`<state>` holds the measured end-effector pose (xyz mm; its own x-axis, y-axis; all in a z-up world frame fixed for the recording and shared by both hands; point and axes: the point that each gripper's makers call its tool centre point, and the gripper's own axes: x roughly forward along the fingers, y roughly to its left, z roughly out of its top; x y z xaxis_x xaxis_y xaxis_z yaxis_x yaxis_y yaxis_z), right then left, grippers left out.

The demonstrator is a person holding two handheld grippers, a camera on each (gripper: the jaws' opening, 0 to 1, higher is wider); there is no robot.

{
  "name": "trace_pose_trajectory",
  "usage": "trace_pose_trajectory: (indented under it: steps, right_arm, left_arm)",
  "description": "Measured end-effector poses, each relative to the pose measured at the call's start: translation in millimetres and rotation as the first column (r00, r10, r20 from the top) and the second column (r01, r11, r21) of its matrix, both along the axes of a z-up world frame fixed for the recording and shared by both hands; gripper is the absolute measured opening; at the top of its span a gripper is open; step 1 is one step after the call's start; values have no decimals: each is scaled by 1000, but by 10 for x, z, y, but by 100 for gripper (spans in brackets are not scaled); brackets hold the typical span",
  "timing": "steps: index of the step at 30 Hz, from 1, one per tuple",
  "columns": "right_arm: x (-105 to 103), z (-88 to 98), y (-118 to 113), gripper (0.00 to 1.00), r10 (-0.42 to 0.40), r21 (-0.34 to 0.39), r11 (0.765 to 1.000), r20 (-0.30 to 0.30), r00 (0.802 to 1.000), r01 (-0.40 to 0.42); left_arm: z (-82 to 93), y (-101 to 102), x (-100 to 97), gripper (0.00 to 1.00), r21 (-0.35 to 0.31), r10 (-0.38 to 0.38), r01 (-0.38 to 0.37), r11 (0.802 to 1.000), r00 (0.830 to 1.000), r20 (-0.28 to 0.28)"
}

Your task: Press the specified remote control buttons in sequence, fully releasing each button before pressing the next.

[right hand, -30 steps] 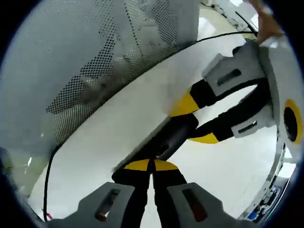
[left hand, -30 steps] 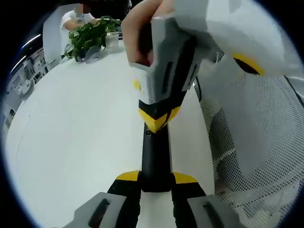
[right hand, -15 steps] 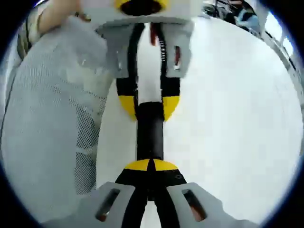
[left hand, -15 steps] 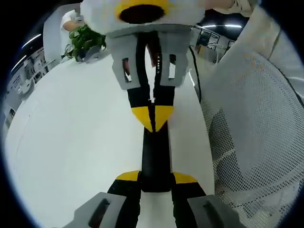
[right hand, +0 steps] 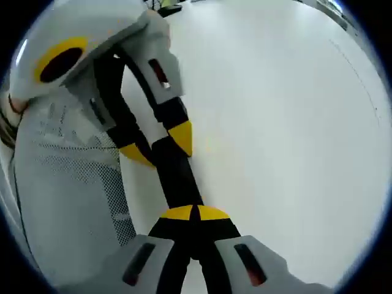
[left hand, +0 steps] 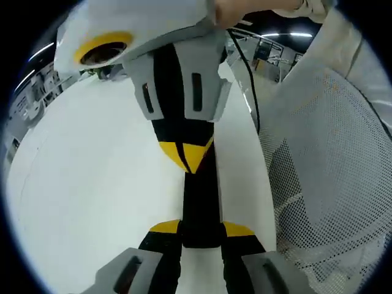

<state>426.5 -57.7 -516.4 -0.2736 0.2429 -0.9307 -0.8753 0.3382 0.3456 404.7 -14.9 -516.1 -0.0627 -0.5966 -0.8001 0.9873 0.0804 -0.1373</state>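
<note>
The broad white worktop (left hand: 92, 184) lies open beside the slim black remote control (left hand: 201, 202); a white perforated mesh panel (left hand: 331, 184) walls off its other side, with a black cable (left hand: 248, 92) near.

I saw a white worktop (left hand: 92, 184), a white mesh chair back (left hand: 331, 184) beside it, and a black cable (left hand: 248, 92).

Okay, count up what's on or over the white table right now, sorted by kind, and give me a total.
Tools: 2, the left tool and the right tool
Black remote control: 1
Cable: 1
Total: 4, on or over the white table
</note>
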Motion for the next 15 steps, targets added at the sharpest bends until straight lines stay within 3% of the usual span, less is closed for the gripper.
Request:
trace_pose_trajectory:
  steps: [4, 10, 11, 13, 15]
  right_arm:
    - [-14, -1, -6, 0, -93, -54, 995, -65, 994, 89]
    - [-39, -10, 9, 0, -68, -120, 991, -51, 996, 61]
    - [-43, -7, 3, 0, -55, -117, 992, -48, 997, 49]
    - [-38, -3, 10, 0, 42, -43, 998, -5, 999, -42]
    - [-36, 10, 6, 0, 87, 43, 995, 56, 995, -90]
  left_arm:
    - [0, -2, 0, 25, 2, -3, 3, 1000, 1000, 2]
    - [-1, -1, 1, 25, 0, -1, 1, 1000, 1000, 1]
    - [-1, -1, 1, 25, -2, 0, 0, 1000, 1000, 0]
    - [-2, -1, 1, 25, -4, 1, -1, 1000, 1000, 0]
    - [-1, -1, 1, 25, -3, 1, -1, 1000, 1000, 0]
